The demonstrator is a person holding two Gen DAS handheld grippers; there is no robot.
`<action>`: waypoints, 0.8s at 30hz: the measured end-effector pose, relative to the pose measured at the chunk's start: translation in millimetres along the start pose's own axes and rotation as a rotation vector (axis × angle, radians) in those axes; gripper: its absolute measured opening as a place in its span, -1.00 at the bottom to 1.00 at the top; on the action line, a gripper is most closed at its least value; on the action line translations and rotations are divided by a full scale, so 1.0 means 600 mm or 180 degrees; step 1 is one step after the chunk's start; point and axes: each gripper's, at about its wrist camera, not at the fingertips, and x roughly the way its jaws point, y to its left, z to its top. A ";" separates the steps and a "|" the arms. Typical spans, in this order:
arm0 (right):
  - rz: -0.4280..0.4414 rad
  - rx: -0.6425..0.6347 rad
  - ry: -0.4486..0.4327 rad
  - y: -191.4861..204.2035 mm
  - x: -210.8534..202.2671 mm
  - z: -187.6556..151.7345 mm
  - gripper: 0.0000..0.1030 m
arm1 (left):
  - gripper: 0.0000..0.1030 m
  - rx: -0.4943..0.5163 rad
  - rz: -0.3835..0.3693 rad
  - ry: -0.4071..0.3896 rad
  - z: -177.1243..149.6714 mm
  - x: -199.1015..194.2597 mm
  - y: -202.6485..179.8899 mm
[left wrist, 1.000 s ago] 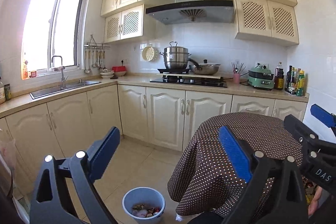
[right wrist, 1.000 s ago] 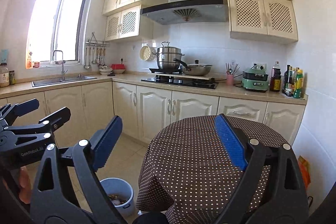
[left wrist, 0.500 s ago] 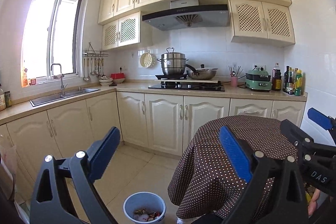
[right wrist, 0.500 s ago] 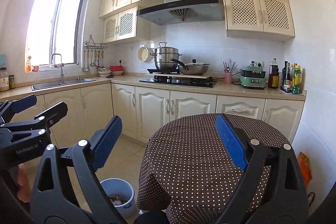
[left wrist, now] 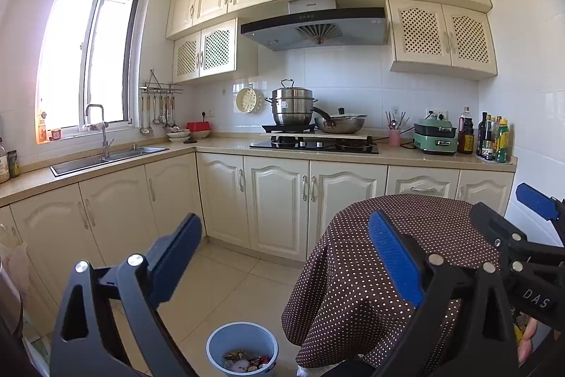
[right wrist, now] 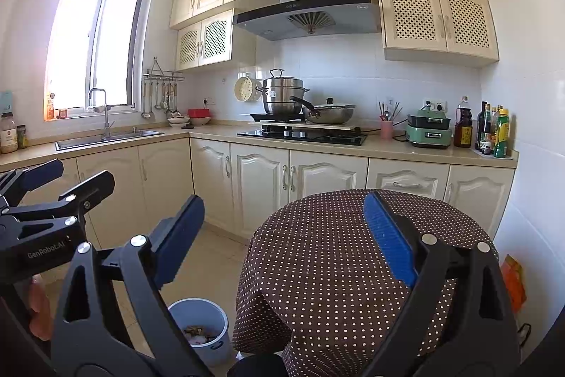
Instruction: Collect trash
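A pale blue trash bin (left wrist: 242, 351) stands on the tiled floor left of a round table; it holds several scraps of trash (left wrist: 244, 361). It also shows in the right wrist view (right wrist: 201, 327). My left gripper (left wrist: 282, 257) is open and empty, held high above the bin. My right gripper (right wrist: 282, 232) is open and empty, above the near left part of the table (right wrist: 328, 257). The table has a brown polka-dot cloth with nothing on it. The right gripper shows at the right edge of the left wrist view (left wrist: 522, 228); the left one shows at the left edge of the right wrist view (right wrist: 60, 189).
Cream cabinets (left wrist: 275, 204) run along the far and left walls. The counter carries a sink (left wrist: 106, 159), a hob with pots (left wrist: 310, 122), a green cooker (left wrist: 436, 138) and bottles (left wrist: 492, 140). An orange bag (right wrist: 513, 274) lies right of the table.
Both views have tilted up slightly, so the bin sits lower in frame. Both grippers stay open and empty.
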 end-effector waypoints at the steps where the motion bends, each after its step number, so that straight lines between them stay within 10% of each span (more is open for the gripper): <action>1: 0.0005 0.0000 0.0002 0.000 0.001 0.000 0.75 | 0.82 -0.0002 0.0010 -0.0002 0.000 0.000 -0.001; 24: 0.0008 -0.0015 0.0011 0.007 0.000 0.001 0.76 | 0.82 0.0004 0.0003 0.0014 -0.004 0.002 -0.001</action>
